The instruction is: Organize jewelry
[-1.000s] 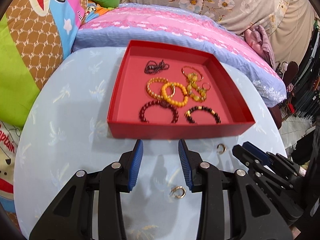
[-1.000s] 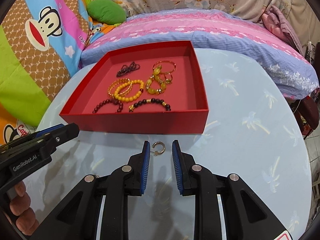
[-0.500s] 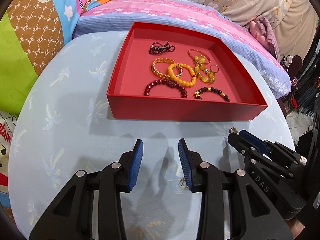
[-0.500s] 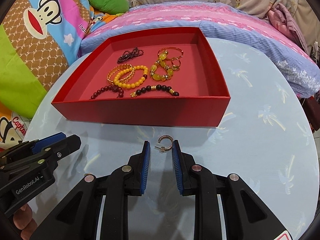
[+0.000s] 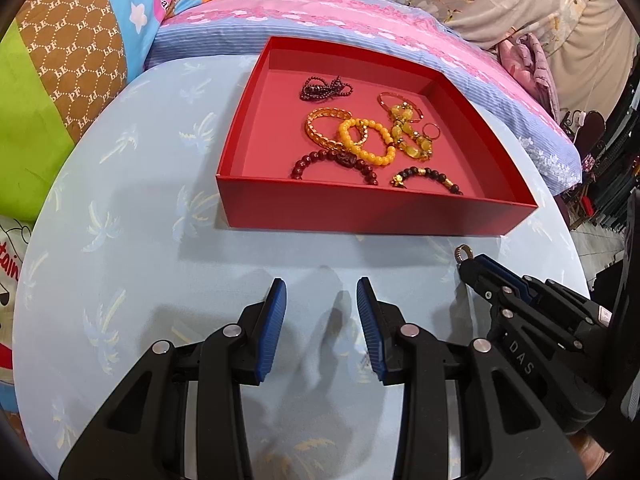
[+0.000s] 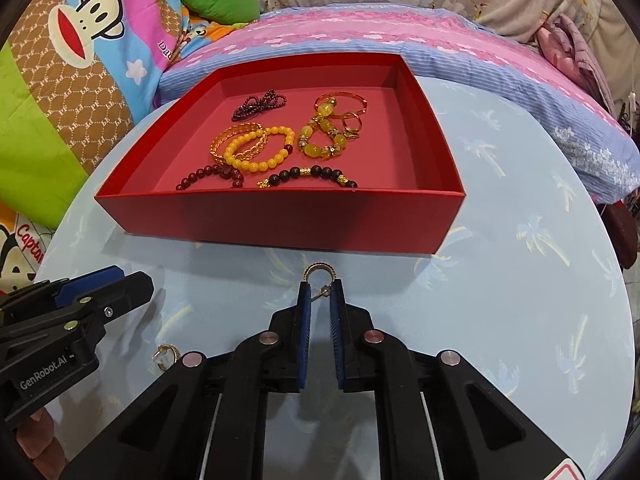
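Note:
A small gold hoop earring (image 6: 319,270) sits at the tips of my right gripper (image 6: 320,292). The jaws are closing in on it and the blue pads (image 6: 305,300) press its lower ends. It is just in front of the red box (image 6: 280,216). The left wrist view shows the same earring (image 5: 462,252) poking out of the right gripper (image 5: 470,266). My left gripper (image 5: 320,300) hovers open over bare tablecloth with nothing between its fingers. A second gold hoop earring (image 6: 168,354) lies on the cloth beside the left gripper (image 6: 128,282).
The red box (image 5: 360,212) holds several bead bracelets, gold bangles and rings. It stands on a round table with a pale blue palm-print cloth (image 5: 132,208). Pillows and a pink-and-blue striped bed edge (image 5: 360,28) lie behind. The table edge curves away at the right.
The right gripper has closed its jaws onto the hoop earring that lay between its tips. The left gripper has stayed open; the second earring no longer shows in its view.

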Tool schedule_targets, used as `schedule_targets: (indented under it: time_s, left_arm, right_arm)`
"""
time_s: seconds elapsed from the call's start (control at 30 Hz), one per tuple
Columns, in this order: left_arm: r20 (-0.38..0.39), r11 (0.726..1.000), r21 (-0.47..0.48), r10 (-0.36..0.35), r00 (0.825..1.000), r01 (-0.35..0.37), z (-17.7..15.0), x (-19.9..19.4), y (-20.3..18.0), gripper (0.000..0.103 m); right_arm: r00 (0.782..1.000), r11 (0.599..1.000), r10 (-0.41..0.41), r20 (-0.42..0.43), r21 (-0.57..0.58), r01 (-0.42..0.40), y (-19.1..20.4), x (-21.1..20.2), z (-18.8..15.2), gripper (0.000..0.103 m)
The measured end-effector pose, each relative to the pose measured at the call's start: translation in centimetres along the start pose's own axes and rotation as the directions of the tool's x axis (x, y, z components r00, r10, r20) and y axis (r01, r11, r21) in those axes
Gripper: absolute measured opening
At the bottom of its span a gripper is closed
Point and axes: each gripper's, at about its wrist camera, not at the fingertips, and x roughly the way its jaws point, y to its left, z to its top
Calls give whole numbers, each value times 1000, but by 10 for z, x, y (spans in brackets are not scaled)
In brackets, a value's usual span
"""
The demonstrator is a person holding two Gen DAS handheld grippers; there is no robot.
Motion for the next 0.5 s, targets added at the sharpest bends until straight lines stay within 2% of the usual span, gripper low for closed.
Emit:
schedule_targets:
  time_s: [0.23, 0.27, 0.5]
  left_arm:
    - [-1, 999, 23, -25, 1000, 25, -13, -10, -9, 35]
    - [-2, 999, 28, -29, 1000, 30, -15, -11, -11, 35]
    - [-19, 997, 57, -52, 998, 53, -32, -16, -23, 36]
  right_arm:
    - [1000, 1000, 2, 1, 27, -2, -9, -11, -10, 8]
    - [1000, 1000, 4, 0, 30, -4, -10, -13, -11, 1]
    - [1000, 998, 23, -14, 60, -22, -18, -21, -25, 1]
